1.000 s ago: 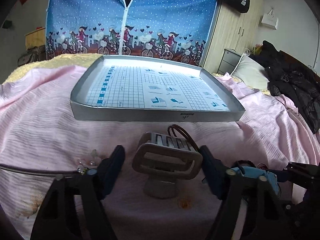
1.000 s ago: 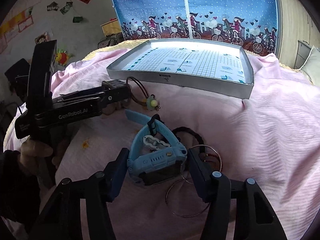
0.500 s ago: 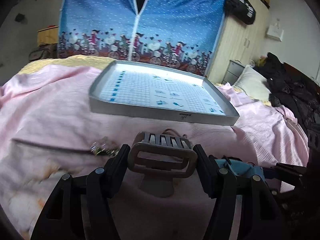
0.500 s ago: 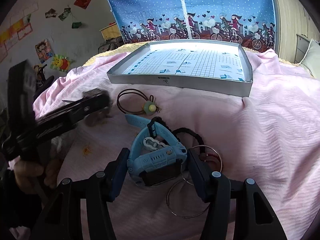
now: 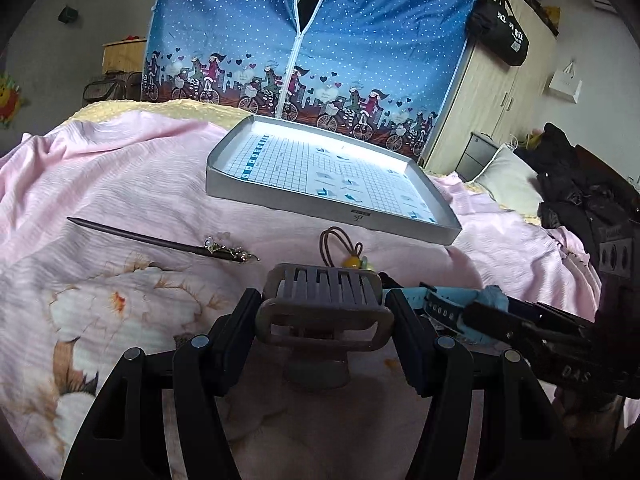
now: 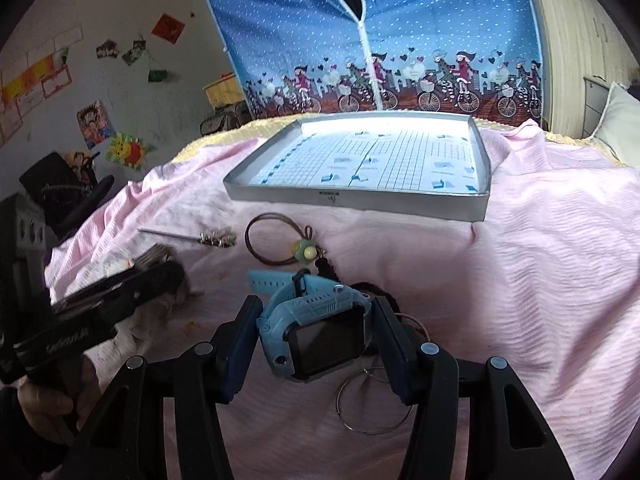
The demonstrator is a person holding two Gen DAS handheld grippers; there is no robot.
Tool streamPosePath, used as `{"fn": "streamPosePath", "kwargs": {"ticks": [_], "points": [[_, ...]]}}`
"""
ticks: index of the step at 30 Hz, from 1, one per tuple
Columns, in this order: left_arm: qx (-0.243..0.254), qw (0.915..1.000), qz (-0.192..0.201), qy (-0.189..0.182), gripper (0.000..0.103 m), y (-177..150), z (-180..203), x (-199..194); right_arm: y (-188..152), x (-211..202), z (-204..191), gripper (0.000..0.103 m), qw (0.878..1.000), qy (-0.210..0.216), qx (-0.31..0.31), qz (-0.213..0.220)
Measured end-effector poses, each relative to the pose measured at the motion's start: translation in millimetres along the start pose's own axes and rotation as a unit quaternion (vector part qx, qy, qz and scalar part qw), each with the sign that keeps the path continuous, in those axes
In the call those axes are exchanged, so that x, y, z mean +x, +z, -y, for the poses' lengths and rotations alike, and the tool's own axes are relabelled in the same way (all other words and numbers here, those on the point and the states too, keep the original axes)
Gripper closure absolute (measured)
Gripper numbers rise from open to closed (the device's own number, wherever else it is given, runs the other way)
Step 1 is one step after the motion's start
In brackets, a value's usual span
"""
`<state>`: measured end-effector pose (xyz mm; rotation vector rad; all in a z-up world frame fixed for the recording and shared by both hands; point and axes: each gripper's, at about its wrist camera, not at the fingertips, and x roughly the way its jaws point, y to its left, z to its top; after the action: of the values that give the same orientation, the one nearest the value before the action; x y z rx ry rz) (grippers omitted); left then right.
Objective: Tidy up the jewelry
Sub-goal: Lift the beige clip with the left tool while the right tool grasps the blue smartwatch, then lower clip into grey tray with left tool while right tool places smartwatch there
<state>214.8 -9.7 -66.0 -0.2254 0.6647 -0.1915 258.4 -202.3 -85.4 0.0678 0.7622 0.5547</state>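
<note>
My left gripper (image 5: 323, 304) is shut on a grey hair claw clip (image 5: 324, 312), held just above the pink bedspread. My right gripper (image 6: 317, 312) is shut on a blue smartwatch (image 6: 320, 328), screen tilted towards the camera; in the left wrist view the smartwatch (image 5: 448, 304) shows at the right. A silver tray (image 6: 352, 199) with a grid-printed floor lies beyond both grippers; in the left wrist view the tray (image 5: 320, 204) sits ahead and to the right. A brown hair tie (image 6: 256, 248) with a yellow-green bead and a dark hair stick (image 5: 160, 242) lie on the bed before the tray.
Thin metal rings (image 6: 376, 404) and a black beaded bracelet (image 6: 390, 294) lie under and beside the watch. A blue fabric wardrobe (image 5: 312, 40) stands behind the bed. Dark clothes (image 5: 580, 196) and a pillow (image 5: 504, 176) sit at the right.
My left gripper closed on the hair clip and drew back left with it, so the hair stick came into view. My right gripper raised the watch, tipping its screen up.
</note>
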Motion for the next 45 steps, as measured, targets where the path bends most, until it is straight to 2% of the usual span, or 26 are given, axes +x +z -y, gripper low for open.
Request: {"fn": "streamPosePath", "kwargs": {"ticks": [7,13,17,21,28,32,39,45], "points": [[-0.002,0.9999,-0.003,0.011,0.045,2.5,7.6,-3.2,2.8,-11.7,12.5,0.05,0.999,0.012,0.036,0.026],[-0.002,0.9999,-0.001,0.011,0.045,4.9,11.2,-7.6,6.6,-28.0,26.3,0.05,0.994,0.042,0.088,0.057],[-0.003,0.9999,0.001,0.013,0.045,10.6,13.5,-5.2,10.7,-35.9,29.4,0.05,0.992,0.034,0.094,0.074],[0.019,0.9995,0.018,0.016,0.045,28.4,20.6,0.1,22.1,-37.7,34.3,0.05,0.991,0.016,0.095,0.093],[0.012,0.9998,0.018,0.001,0.045,80.1,25.4,40.0,50.3,-22.2,57.0,0.05,0.985,-0.015,0.103,0.137],[0.021,0.9998,0.002,0.007,0.045,107.9,24.8,73.8,67.5,-1.8,76.2,0.05,0.982,-0.026,0.114,0.148],[-0.008,0.9996,-0.026,0.01,0.045,132.7,6.1,134.1,77.0,47.0,99.2,0.05,0.984,-0.061,0.111,0.125],[-0.008,0.9983,-0.051,0.027,0.045,137.1,-6.0,171.4,80.1,71.7,100.9,0.05,0.987,-0.065,0.099,0.106]]}}
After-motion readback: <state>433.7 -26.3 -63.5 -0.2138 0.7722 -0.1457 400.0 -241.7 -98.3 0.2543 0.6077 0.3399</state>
